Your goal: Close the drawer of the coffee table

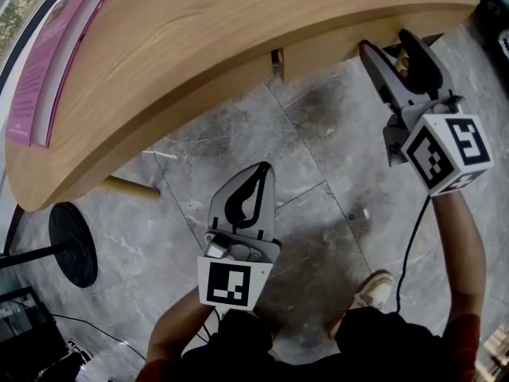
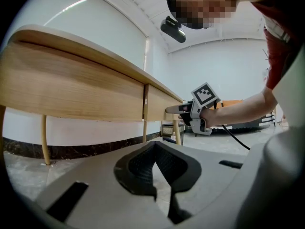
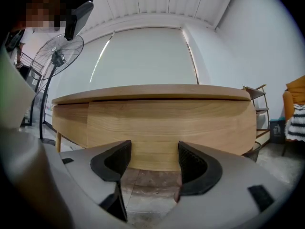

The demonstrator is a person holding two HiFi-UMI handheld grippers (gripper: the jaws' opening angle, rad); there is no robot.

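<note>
The light wooden coffee table (image 1: 199, 30) curves across the top of the head view. Its drawer front (image 1: 358, 42) sits at the right, beside a seam (image 1: 277, 62), and looks nearly flush with the neighbouring panel. My right gripper (image 1: 386, 42) is open, with its tips right at the drawer front. In the right gripper view the drawer front (image 3: 157, 123) fills the gap between the spread jaws of that gripper (image 3: 155, 151). My left gripper (image 1: 265, 168) is shut and empty, held low over the floor away from the table. Its closed tips (image 2: 155, 147) point along the table's side.
A pink book (image 1: 48, 62) lies on the table's left end. A black round fan base (image 1: 73, 243) stands on the grey tile floor at left, near a table leg (image 1: 131, 187). A cable (image 1: 409, 245) hangs from the right gripper. My shoe (image 1: 372, 289) is below.
</note>
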